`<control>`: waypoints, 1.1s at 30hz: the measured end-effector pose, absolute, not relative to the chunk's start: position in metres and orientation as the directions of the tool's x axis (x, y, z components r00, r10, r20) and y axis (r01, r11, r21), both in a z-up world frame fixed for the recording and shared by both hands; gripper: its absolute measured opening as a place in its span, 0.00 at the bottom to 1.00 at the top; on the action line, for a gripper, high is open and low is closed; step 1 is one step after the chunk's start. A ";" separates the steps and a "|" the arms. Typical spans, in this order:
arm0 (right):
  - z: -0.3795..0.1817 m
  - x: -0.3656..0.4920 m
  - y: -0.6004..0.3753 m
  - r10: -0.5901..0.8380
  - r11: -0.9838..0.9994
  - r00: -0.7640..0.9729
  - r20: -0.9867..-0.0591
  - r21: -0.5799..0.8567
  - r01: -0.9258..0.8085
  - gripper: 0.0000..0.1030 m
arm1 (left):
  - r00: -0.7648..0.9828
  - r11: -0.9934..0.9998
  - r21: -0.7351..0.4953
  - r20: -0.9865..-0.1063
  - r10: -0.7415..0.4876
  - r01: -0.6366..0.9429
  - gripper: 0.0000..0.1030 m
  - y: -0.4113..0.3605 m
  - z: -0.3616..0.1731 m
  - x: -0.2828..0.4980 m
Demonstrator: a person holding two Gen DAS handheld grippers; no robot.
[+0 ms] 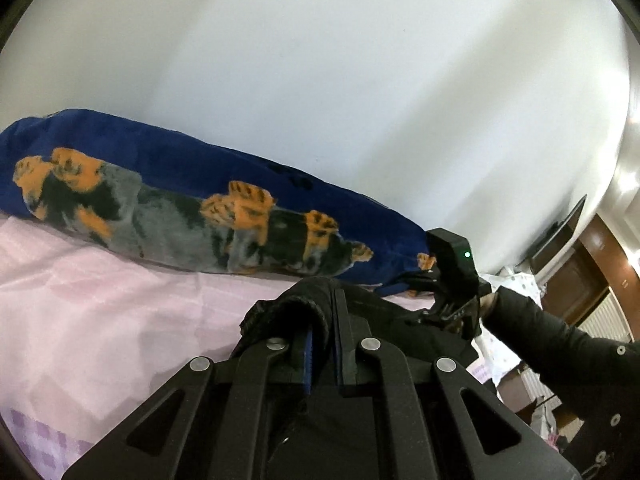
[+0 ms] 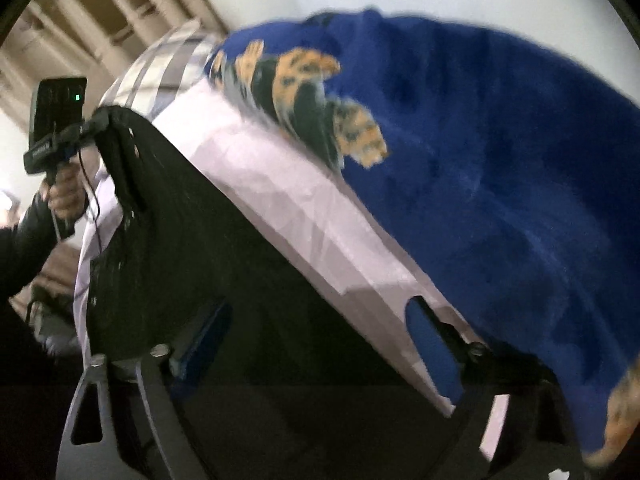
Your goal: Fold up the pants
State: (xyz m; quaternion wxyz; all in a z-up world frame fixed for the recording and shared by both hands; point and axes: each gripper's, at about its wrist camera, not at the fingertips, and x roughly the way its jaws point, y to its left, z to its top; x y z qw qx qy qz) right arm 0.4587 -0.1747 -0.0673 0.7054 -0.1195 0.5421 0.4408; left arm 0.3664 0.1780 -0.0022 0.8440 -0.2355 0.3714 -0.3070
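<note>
My left tool (image 1: pixel 320 336) is clenched on the black pants (image 1: pixel 296 304) over the pink bed (image 1: pixel 100 300); my right tool (image 2: pixel 320 344) stands released, straddling them.

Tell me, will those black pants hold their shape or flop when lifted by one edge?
Probably flop. The black pants hang in a limp sheet from the left gripper, whose fingers pinch a bunched hem. They look thick and matte, so likely not slippery. The free end may drag across the pink sheet.
</note>
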 end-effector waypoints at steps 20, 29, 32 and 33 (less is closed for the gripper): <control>-0.045 0.402 -0.235 0.279 0.744 0.302 -0.911 0.006 -0.668 0.10 | 0.583 0.810 -0.499 -0.574 -0.575 0.308 0.07 0.178 -0.014 0.369; -0.002 0.283 -0.248 0.200 0.851 0.515 -0.834 -0.112 -0.512 0.08 | 0.579 0.791 -0.462 -0.541 -0.610 0.402 0.08 0.178 0.021 0.306; -0.002 0.241 -0.248 0.186 0.879 0.532 -0.826 -0.103 -0.466 0.07 | 0.562 0.783 -0.452 -0.546 -0.621 0.427 0.08 0.179 0.029 0.272; -0.005 0.228 -0.249 0.188 0.890 0.524 -0.831 -0.082 -0.449 0.06 | 0.554 0.782 -0.447 -0.553 -0.623 0.433 0.08 0.180 0.030 0.259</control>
